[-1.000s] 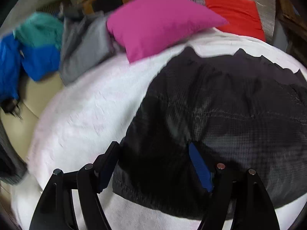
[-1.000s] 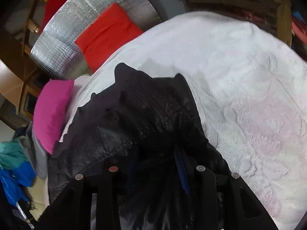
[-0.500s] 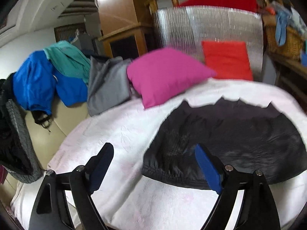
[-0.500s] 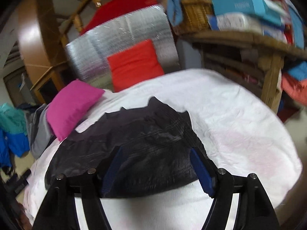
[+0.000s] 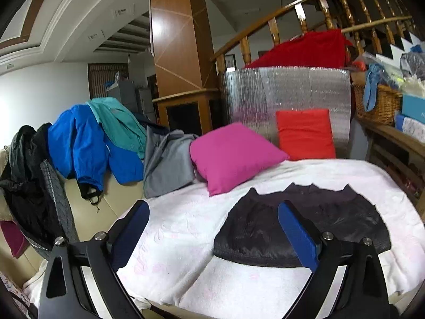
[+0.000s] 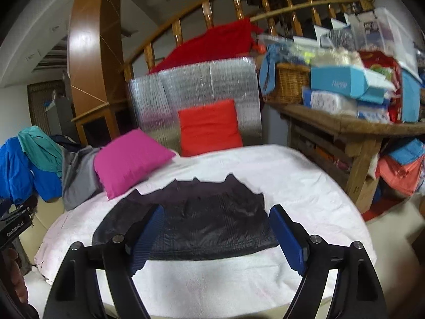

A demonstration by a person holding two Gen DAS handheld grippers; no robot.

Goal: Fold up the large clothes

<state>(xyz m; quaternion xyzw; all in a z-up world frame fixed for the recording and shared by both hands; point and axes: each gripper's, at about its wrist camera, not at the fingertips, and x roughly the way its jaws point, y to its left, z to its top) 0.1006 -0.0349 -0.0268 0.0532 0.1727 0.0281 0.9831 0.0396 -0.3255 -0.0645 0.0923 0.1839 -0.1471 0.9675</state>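
Lifted up and back off the black garment (image 5: 300, 228) since a second ago, left gripper (image 5: 212, 236) and right gripper (image 6: 215, 236), both with fingers opening and nothing between them. Folded flat on the white bed cover (image 6: 305, 186), ahead of both. Beyond, pink pillow (image 5: 233, 156), red cushion (image 5: 305, 133).

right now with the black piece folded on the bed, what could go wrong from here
1. The black garment lies near the white blanket's front edge; a snag from either opening, empty gripper, left or right, might undo the fold.
2. The pile of clothes hangs loosely at the side, so pulling one piece may drag others down.
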